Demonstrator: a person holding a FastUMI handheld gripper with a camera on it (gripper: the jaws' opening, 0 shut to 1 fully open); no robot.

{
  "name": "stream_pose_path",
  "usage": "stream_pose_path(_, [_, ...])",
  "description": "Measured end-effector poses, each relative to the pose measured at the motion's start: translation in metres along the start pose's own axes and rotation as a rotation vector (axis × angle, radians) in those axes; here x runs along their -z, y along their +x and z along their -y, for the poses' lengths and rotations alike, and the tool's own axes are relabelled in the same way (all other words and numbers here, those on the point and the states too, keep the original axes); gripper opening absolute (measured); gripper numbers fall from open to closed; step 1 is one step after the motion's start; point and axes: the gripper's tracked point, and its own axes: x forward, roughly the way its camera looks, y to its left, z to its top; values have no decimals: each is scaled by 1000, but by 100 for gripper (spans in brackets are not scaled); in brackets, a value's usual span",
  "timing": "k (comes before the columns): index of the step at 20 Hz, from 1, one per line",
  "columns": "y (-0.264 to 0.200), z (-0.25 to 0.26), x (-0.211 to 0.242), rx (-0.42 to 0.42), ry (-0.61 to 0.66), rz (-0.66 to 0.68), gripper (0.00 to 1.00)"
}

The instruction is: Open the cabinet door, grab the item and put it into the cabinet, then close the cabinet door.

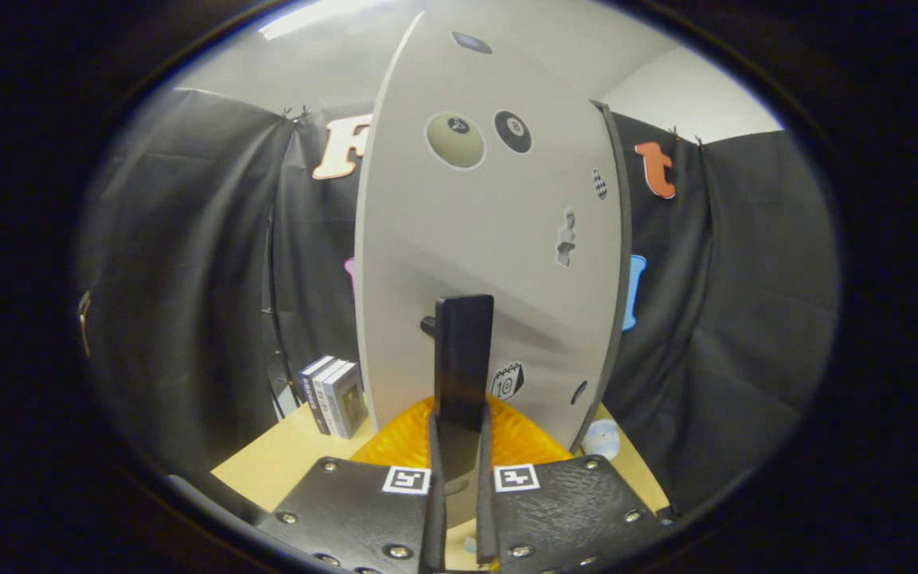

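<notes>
The cabinet door (475, 239) is a pale grey panel with small stickers, standing upright just ahead of me on a wooden table (284, 458). Its dark vertical handle (464, 351) runs down between my fingers, and my gripper (459, 437) is shut on the lower part of that handle. The door's dark right edge (617, 239) shows, so the panel is turned somewhat toward me. The cabinet's inside is hidden behind the door. A small stack of grey boxes (336, 395) stands on the table to the left of the door.
A pale round object (602, 438) lies on the table at the door's lower right corner. Black cloth walls close in on the left, right and behind. The table's front left edge is near my fingers.
</notes>
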Motion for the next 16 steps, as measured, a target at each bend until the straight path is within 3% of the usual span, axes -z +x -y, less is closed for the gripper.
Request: stream_pose_path(16, [-43,69,6,172,66,-46,14])
